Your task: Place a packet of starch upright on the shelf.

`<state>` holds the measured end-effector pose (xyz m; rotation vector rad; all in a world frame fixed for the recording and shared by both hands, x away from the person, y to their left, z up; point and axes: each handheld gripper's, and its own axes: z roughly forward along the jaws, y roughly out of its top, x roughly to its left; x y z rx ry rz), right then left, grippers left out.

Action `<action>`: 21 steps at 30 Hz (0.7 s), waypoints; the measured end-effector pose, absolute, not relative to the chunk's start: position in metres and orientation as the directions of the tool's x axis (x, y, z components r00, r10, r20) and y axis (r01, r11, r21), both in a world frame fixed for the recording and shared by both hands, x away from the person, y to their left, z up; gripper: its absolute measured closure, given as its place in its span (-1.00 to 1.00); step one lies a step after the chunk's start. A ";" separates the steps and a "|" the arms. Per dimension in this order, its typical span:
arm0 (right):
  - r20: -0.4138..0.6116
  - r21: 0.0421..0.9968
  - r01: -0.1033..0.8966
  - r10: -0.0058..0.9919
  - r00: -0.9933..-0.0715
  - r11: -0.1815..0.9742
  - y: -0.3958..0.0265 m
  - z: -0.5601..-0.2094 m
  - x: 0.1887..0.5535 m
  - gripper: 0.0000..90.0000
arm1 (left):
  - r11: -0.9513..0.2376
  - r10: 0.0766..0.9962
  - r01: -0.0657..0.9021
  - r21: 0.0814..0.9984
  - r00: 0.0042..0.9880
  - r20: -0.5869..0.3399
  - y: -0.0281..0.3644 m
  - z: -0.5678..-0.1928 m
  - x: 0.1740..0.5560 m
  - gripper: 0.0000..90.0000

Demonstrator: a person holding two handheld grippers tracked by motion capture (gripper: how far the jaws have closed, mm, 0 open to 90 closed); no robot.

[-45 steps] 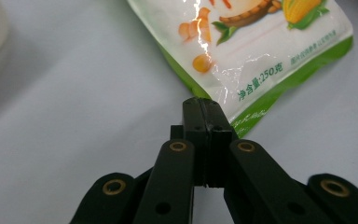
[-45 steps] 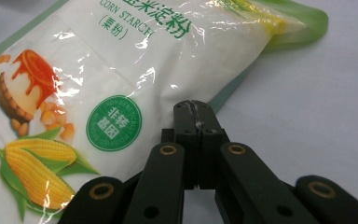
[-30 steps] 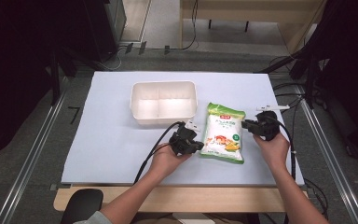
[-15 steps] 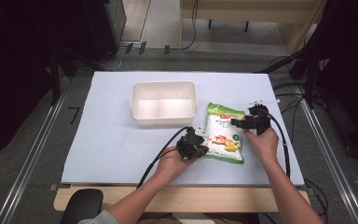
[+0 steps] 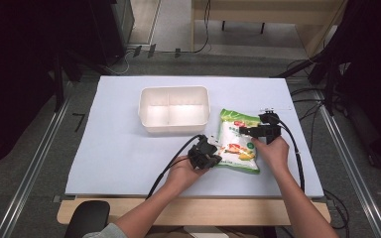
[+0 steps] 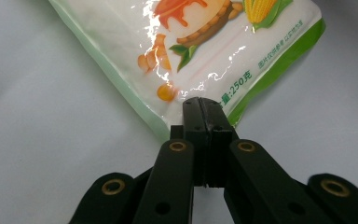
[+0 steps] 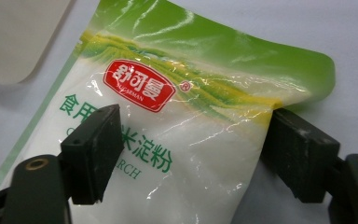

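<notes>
Two grippers at work: both sat at the starch bag [image 5: 237,142], one at each end, with the person's forearms coming in from the near edge of the table [image 5: 114,163].
Left gripper: the left gripper [image 5: 213,154] was at the bag's near left corner; in the left gripper view its jaws were pressed tight together, pinching the green-edged bottom seam of the bag [image 6: 200,56].
Right gripper: the right gripper [image 5: 248,131] lay over the bag's upper right part; in the right gripper view its jaws had just been opening and stood wide, one over the printed face and one at the right edge by the curled top corner of the bag [image 7: 182,140], the bag between them but the pads not pressing on it.
Bag's place: it lay flat on the white table, just right of and nearer than the tray [image 5: 174,90], its top left corner close to the tray's near right corner; whether they touched could not be told.
Tray: the white tray with its two compartments stood past the bag at mid-table, and both compartments looked empty.
Done so far: as judged from the frames, one corner was gripped and the second gripper was lined up around the far end.
Left to do: by the look of it, the right jaws had yet to close on the bag, and the lift and the move toward the tray had not begun; the bag rested fully on the table.
</notes>
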<state>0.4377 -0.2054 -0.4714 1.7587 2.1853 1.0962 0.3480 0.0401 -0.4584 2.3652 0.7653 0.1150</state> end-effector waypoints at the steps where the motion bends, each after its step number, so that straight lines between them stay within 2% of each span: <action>1: 0.333 0.606 0.794 0.888 -0.318 0.057 -0.205 -0.472 0.438 -0.41 | -0.619 0.556 0.501 0.605 0.823 -0.113 0.040 -0.459 0.348 1.00; 3: 0.336 0.606 0.793 0.886 -0.320 0.057 -0.206 -0.472 0.437 -0.37 | -0.618 0.556 0.502 0.605 0.823 -0.115 0.040 -0.459 0.348 1.00; 4: 0.339 0.602 0.797 0.885 -0.319 0.057 -0.204 -0.471 0.436 -0.23 | -0.619 0.556 0.502 0.604 0.823 -0.114 0.040 -0.459 0.348 1.00; 5: 0.339 0.602 0.797 0.885 -0.319 0.057 -0.204 -0.471 0.436 -0.23 | -0.618 0.556 0.502 0.604 0.823 -0.115 0.040 -0.459 0.348 1.00; 7: 0.344 0.599 0.799 0.883 -0.319 0.055 -0.203 -0.471 0.435 -0.08 | -0.618 0.553 0.502 0.606 0.825 -0.119 0.040 -0.459 0.349 1.00; 8: 0.343 0.598 0.799 0.884 -0.319 0.056 -0.203 -0.470 0.435 0.04 | -0.618 0.552 0.503 0.605 0.825 -0.121 0.041 -0.459 0.349 1.00; 9: 0.336 0.606 0.793 0.884 -0.324 0.061 -0.205 -0.470 0.435 0.31 | -0.619 0.551 0.502 0.603 0.826 -0.122 0.041 -0.459 0.350 1.00; 11: 0.336 0.607 0.793 0.885 -0.322 0.058 -0.205 -0.469 0.434 0.63 | -0.618 0.549 0.504 0.603 0.826 -0.126 0.041 -0.460 0.350 1.00; 12: 0.328 0.603 0.795 0.888 -0.323 0.067 -0.204 -0.468 0.434 0.72 | -0.621 0.546 0.502 0.602 0.828 -0.127 0.042 -0.460 0.350 1.00; 16: 0.265 0.623 0.775 0.904 -0.336 0.105 -0.194 -0.464 0.429 0.88 | -0.615 0.547 0.503 0.607 0.827 -0.131 0.042 -0.460 0.350 1.00; 21: 0.262 0.630 0.768 0.899 -0.352 0.117 -0.196 -0.461 0.429 0.93 | -0.610 0.550 0.514 0.603 0.822 -0.144 0.044 -0.460 0.351 1.00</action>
